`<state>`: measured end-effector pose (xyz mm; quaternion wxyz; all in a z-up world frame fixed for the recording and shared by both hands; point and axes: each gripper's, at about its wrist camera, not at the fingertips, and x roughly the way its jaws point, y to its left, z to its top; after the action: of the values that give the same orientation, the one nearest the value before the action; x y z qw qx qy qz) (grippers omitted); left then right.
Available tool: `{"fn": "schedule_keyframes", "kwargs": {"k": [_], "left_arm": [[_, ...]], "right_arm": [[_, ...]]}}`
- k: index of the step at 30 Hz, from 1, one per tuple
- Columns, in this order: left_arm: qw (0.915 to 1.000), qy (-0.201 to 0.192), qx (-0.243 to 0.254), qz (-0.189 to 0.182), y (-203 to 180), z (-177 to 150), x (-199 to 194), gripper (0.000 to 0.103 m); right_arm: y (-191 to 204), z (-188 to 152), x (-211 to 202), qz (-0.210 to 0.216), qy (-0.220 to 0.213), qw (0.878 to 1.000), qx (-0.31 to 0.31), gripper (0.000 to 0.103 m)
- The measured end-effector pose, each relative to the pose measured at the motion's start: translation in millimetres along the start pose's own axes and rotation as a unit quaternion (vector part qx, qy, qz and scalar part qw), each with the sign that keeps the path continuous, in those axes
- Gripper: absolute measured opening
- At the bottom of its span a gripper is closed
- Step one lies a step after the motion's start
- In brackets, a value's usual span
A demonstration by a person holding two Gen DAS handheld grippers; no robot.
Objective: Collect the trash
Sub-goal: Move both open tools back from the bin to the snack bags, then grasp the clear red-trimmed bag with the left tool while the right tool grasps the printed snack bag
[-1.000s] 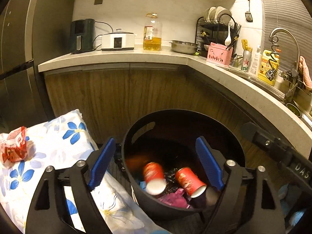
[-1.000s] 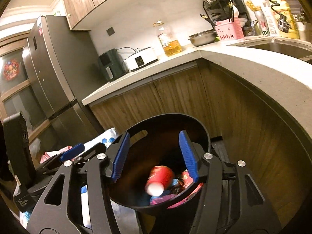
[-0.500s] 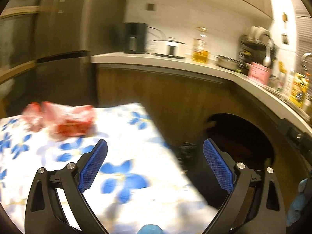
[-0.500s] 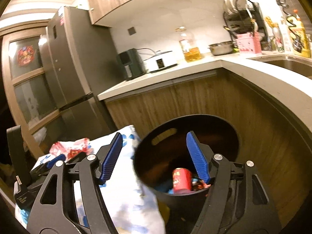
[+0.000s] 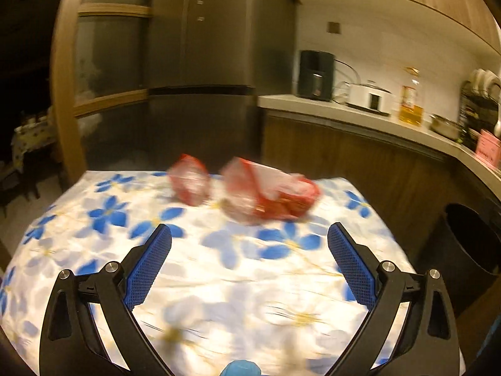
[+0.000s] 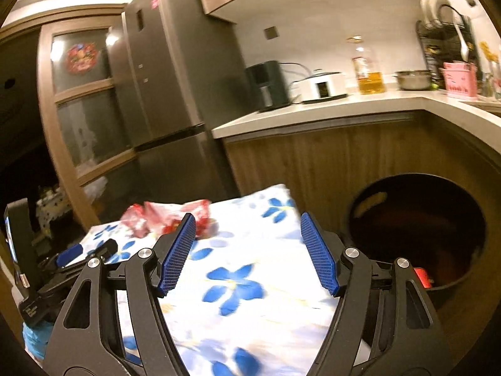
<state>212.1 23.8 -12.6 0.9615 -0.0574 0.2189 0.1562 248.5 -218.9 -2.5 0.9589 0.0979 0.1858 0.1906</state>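
A dim kitchen, with a table under a blue-flowered cloth [image 5: 219, 282] set beside the counter. Two crumpled red wrappers [image 5: 269, 192] lie ahead of the left gripper [image 5: 249, 244], whose jaws gape wide and empty, likely lined up for the nearer one. The right gripper [image 6: 247, 238], also open and empty, hangs with the black bin [image 6: 416, 228] just to its right, handy for drops
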Motion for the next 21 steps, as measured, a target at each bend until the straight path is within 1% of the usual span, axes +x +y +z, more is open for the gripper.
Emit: {"fn": "schedule_keyframes", "kwargs": {"k": [5, 8, 10, 15, 21], "left_arm": [[0.9993, -0.012, -0.014, 0.032, 39.1, 10.4, 6.4, 0.096], [0.9983, -0.014, -0.020, 0.053, 61.4, 17.5, 17.8, 0.096], [0.9976, -0.015, -0.028, 0.061, 71.6, 21.4, 24.3, 0.096], [0.9968, -0.019, -0.041, 0.067, 89.3, 28.3, 36.1, 0.096], [0.9963, -0.027, -0.040, 0.071, 101.8, 33.8, 47.8, 0.096]], "right_arm": [[39.7, 1.1, 29.4, 0.026, 0.012, 0.999, -0.023, 0.069], [59.8, 1.8, 49.5, 0.039, 0.019, 0.999, -0.032, 0.069], [72.8, 1.5, 62.6, 0.045, 0.023, 0.998, -0.038, 0.069], [107.6, 0.2, 102.7, 0.049, 0.028, 0.996, -0.075, 0.069], [134.9, -6.8, 157.5, 0.047, 0.045, 0.991, -0.115, 0.069]]}}
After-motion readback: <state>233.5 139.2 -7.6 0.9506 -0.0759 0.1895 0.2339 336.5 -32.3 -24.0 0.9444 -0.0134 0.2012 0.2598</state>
